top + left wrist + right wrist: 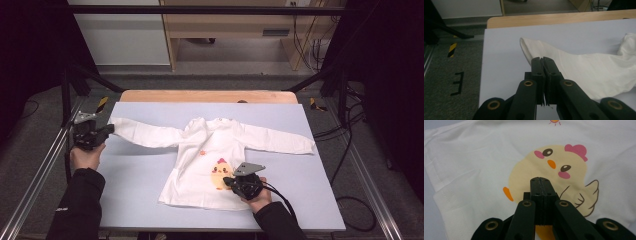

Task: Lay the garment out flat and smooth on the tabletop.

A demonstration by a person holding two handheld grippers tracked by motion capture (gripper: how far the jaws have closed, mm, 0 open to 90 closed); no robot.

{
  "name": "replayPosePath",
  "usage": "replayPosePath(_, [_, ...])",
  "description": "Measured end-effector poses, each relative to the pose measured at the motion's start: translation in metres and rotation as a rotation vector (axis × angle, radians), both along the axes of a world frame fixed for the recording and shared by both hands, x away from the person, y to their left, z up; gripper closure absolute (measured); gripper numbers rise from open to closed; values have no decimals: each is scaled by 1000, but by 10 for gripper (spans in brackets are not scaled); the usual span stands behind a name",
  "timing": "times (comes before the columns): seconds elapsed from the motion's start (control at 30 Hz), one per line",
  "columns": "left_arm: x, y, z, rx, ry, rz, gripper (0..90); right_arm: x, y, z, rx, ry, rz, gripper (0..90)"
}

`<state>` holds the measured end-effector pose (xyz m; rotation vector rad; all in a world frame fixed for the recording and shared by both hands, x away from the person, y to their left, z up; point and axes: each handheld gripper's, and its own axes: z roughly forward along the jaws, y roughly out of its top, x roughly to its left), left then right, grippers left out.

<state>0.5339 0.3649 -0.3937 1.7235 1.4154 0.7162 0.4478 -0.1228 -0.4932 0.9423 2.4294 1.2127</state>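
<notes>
Shirt (210, 160) lies flat, face up, mid-mat (300, 165), sleeves spread out to both sides. Chick print (549, 177) sits directly ahead of and under the right gripper (231, 182), which hangs over the lower hem area. Its jaws are pressed together; in the right gripper view no cloth shows between them, and whether the tips touch the fabric is hard to tell. The print's lower part is hidden behind the jaws.

Left gripper (110, 129) is at the cuff (525, 46) of the left sleeve (586, 67), jaws pressed together too. Left gripper view: the tips lie over the sleeve's near edge just behind the cuff; can't tell if they pinch cloth. Shirt body is cut off at that view's right edge.

Room: bare mat in front of the left gripper past the cuff, mat edge and floor (449, 82) close on its outer side. Right gripper has bare mat on its right, table's near edge close behind it.
</notes>
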Motion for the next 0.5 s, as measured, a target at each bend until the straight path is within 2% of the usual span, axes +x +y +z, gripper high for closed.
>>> replayPosePath(0.23, [-2, 29, -10, -1, 20, 84, 876, 0, 0, 0, 1, 0, 1, 900])
replayPosePath(0.5, [6, 43, -22, -7, 41, 122, 875, 0, 0, 0, 2, 2, 1, 900])
